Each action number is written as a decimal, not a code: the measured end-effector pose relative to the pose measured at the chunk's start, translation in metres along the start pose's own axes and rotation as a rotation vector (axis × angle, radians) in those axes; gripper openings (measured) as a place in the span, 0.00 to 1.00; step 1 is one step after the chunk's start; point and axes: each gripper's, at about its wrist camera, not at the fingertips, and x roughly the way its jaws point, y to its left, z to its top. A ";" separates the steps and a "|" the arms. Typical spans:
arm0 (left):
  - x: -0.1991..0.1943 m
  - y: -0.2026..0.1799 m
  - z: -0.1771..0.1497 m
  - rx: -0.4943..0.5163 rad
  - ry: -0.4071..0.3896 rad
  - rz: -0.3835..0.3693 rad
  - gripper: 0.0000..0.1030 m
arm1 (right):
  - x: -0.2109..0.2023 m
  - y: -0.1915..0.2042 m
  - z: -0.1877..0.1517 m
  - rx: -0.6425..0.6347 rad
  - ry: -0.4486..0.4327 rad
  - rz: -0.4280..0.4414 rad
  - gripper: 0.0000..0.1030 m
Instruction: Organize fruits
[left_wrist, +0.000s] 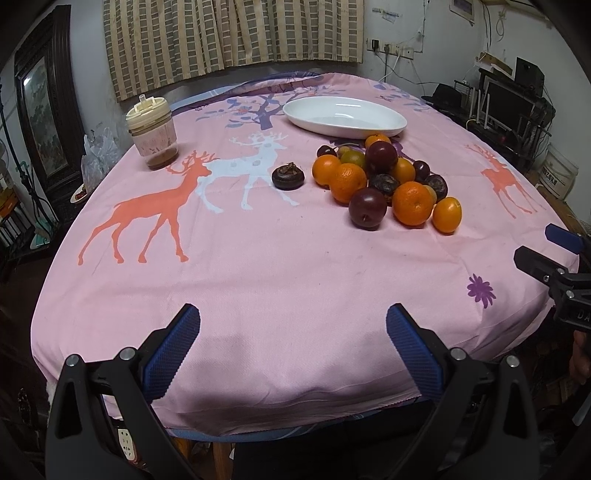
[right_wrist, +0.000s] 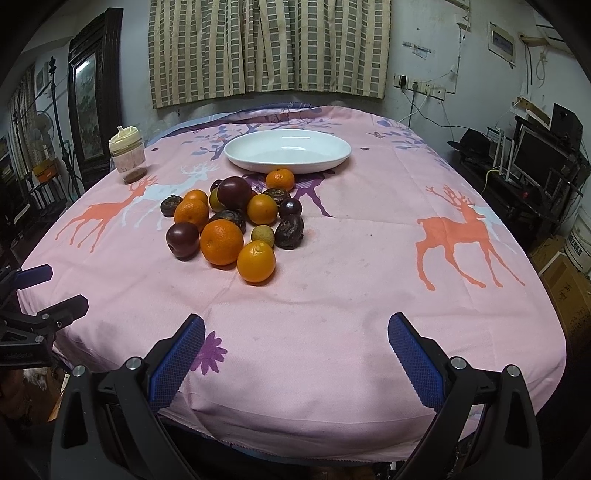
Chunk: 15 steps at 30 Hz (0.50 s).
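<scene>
A lidded plastic jar (left_wrist: 152, 134) stands upright at the far left of the pink deer-print cloth (left_wrist: 258, 266); striped curtains (left_wrist: 232, 33) hang beyond it.

The fruit pile (right_wrist: 232, 221) lies mid-table on the cloth (right_wrist: 369, 258), the plate (right_wrist: 288, 150) just behind it. A jar (right_wrist: 127, 155) stands far left; one fruit (left_wrist: 288, 177) sits apart, left of the pile.

A checked beige curtain (right_wrist: 266, 48) hangs at twelve o'clock against a pale wall. A dark framed picture (right_wrist: 92, 96) leans at ten o'clock. At two o'clock, a power strip (right_wrist: 419, 86) with trailing cables sits above a monitor (right_wrist: 535, 157) on cluttered dark shelving.
</scene>
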 end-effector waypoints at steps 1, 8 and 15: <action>0.001 0.000 0.000 0.001 0.002 0.000 0.96 | 0.000 0.000 0.000 0.000 0.001 0.000 0.97; 0.006 0.002 0.001 -0.005 0.011 0.001 0.96 | 0.009 -0.003 -0.002 0.010 0.027 0.014 0.97; 0.018 0.011 0.001 -0.021 0.025 -0.003 0.96 | 0.023 -0.004 -0.002 0.038 0.035 0.084 0.97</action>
